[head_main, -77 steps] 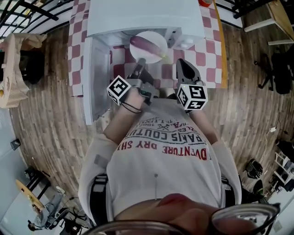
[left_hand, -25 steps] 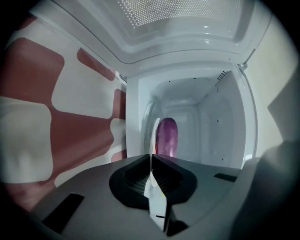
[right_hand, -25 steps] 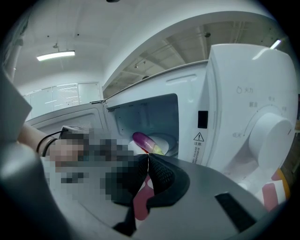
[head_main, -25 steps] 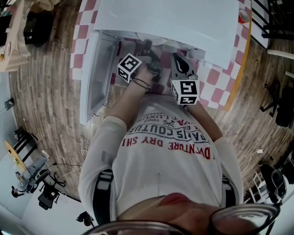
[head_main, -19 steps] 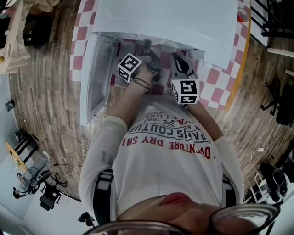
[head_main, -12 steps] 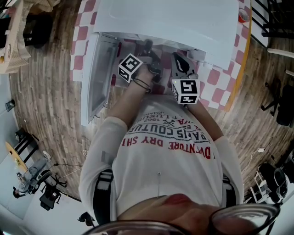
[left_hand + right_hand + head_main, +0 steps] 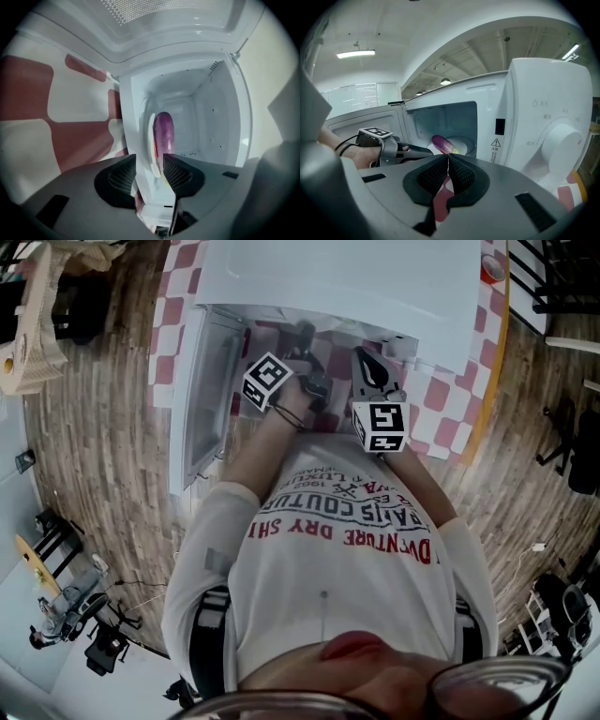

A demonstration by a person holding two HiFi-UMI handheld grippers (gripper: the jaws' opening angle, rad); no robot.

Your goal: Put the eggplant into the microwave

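A purple eggplant [image 7: 164, 132] lies on a white plate [image 7: 152, 154] inside the white microwave [image 7: 543, 117]. It also shows through the opening in the right gripper view, eggplant [image 7: 442, 143]. My left gripper [image 7: 150, 164] reaches into the cavity, rolled onto its side. Its jaws are opening, with the plate's rim in the gap between them and the pads off it. In the head view the left gripper [image 7: 305, 334] is at the opening. My right gripper [image 7: 448, 161] hangs shut and empty in front of the microwave, to the right of the left gripper [image 7: 426, 151].
The microwave door [image 7: 208, 381] stands swung open on the left. A round knob [image 7: 560, 140] sits on the control panel at the right. The microwave rests on a red-and-white checked cloth [image 7: 436, 381]. A red cup [image 7: 492, 271] stands at the table's far right corner.
Since the earliest frame, the plate with the eggplant has gone from in front of the opening into the microwave. Over the last second both hands stay nearly still.
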